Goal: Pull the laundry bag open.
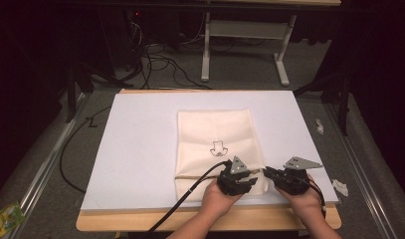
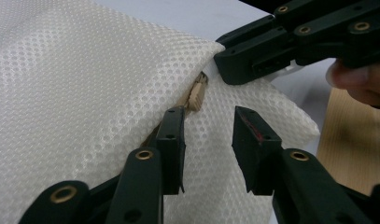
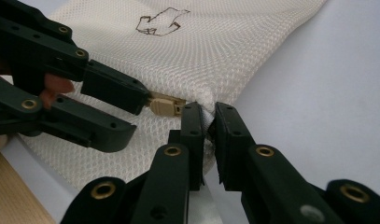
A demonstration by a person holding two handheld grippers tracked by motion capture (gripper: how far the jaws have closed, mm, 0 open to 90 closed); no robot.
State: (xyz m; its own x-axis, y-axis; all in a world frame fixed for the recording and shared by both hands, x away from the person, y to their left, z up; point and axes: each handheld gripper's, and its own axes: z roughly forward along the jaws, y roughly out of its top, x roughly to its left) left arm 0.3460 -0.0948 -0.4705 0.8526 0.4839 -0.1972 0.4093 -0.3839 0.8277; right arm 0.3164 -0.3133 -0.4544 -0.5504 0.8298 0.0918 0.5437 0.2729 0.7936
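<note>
Right hand-held gripper [image 3: 207, 128]: clenched on the right edge of the mesh bag [image 1: 217, 137], a pinch of fabric between its jaws; near right part of the desk [image 1: 140, 219]
Left hand-held gripper [image 2: 207, 128]: jaws apart, not pressing; set over the bag's near end just left of the other one; one jaw beside the beige zipper pull [image 2: 196, 95]
Mesh bag: cream, flat on the white sheet [image 1: 140, 134], centre to near side; small dark drawing [image 1: 219, 147] on its middle
Zipper pull: at the bag's near right, between the two grippers
Desk: wooden edge at the near side, under the sheet
</note>
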